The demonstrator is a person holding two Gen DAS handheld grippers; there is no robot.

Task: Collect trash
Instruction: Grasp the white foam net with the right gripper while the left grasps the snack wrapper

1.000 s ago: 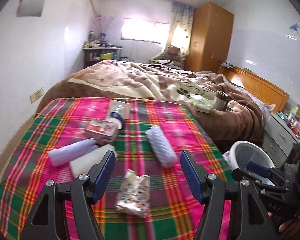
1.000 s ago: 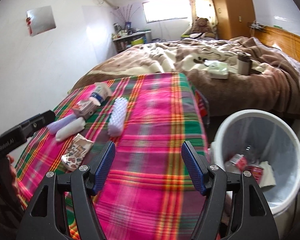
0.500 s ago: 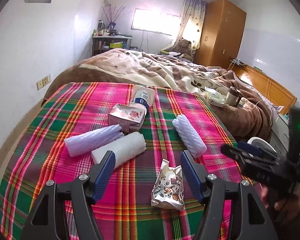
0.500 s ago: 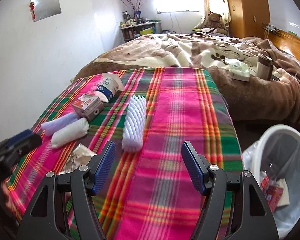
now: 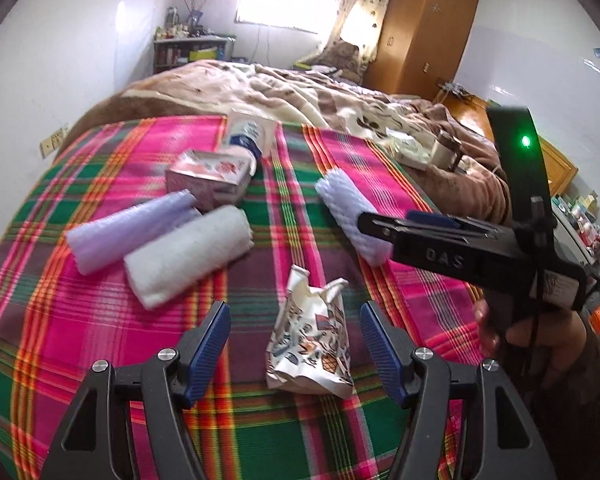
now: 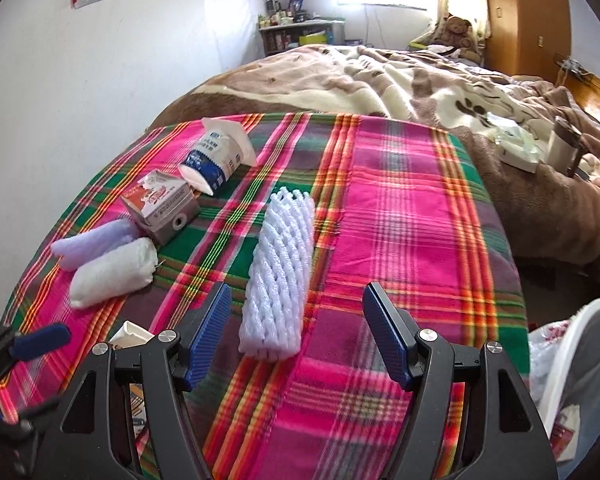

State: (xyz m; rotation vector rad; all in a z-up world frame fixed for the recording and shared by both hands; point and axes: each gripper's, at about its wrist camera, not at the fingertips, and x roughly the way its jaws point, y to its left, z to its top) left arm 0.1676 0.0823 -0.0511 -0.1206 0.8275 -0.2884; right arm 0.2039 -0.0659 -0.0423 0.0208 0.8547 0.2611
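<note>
Trash lies on a plaid cloth. A crumpled patterned wrapper sits between the open fingers of my left gripper. A white foam net sleeve lies just ahead of my open, empty right gripper; it also shows in the left wrist view, partly behind the right gripper. Further left lie a white roll, a purple roll, a pink carton and a blue-and-white carton.
A white bin with a liner and some trash stands at the cloth's right edge. A bed with a brown blanket lies beyond, with a tissue box and a mug on it. A white wall runs along the left.
Both grippers have moved forward and lower over the cloth. The wrapper now sits between my left fingers. The foam sleeve is closer to my right gripper, and the bin has slid to the right edge.
</note>
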